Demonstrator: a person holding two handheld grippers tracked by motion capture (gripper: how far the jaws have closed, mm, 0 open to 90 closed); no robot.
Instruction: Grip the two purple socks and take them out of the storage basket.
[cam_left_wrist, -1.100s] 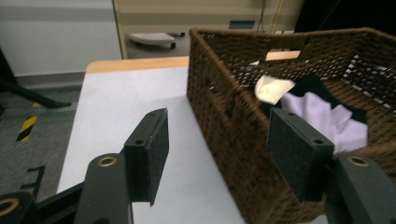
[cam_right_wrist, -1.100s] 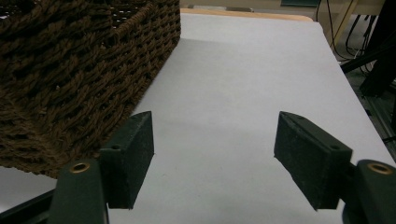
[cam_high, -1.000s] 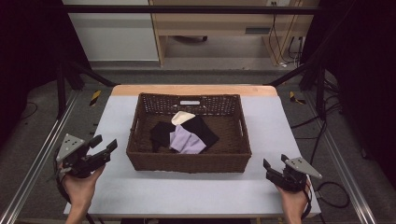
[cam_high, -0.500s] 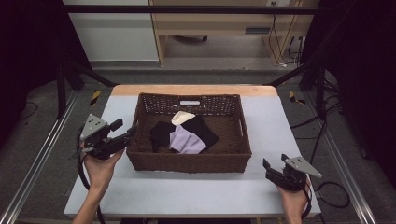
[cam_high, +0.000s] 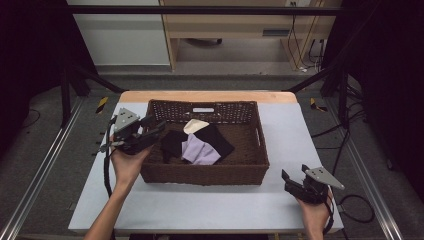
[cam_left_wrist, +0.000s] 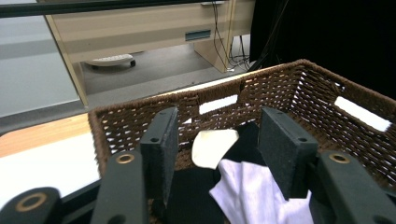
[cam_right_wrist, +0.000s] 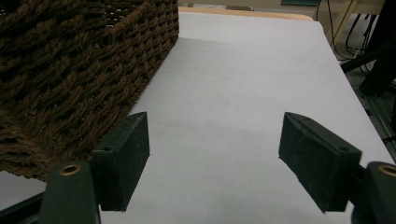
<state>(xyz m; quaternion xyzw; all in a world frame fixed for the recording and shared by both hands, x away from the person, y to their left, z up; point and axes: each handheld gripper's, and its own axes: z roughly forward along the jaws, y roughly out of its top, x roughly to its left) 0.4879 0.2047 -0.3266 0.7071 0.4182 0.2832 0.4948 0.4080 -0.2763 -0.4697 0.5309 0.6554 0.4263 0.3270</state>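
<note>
A brown wicker basket (cam_high: 200, 175) stands mid-table and holds a black cloth (cam_high: 219, 140), a lavender cloth (cam_high: 200, 149) and a cream cloth (cam_high: 195, 125). My left gripper (cam_high: 156, 129) hovers over the basket's left rim, pointing in toward the cloths. Its jaws have just been closing but still stand apart with nothing pressed between them. In the left gripper view, beyond the left gripper (cam_left_wrist: 219, 126), lie the cream cloth (cam_left_wrist: 212, 144), the pale lavender cloth (cam_left_wrist: 257, 191) and the black cloth (cam_left_wrist: 187, 191). My right gripper (cam_high: 292, 177) rests open at the table's front right.
In the right gripper view the basket's woven wall (cam_right_wrist: 70, 60) rises to the left of the right gripper (cam_right_wrist: 215, 140), with bare white tabletop (cam_right_wrist: 243, 70) ahead. A wooden strip (cam_high: 210, 96) edges the table's far side. Metal rails run along both sides.
My left hand has moved from the table's left front, up and rightward, to the basket's left rim, and its jaws have narrowed. The right hand has stayed put.
</note>
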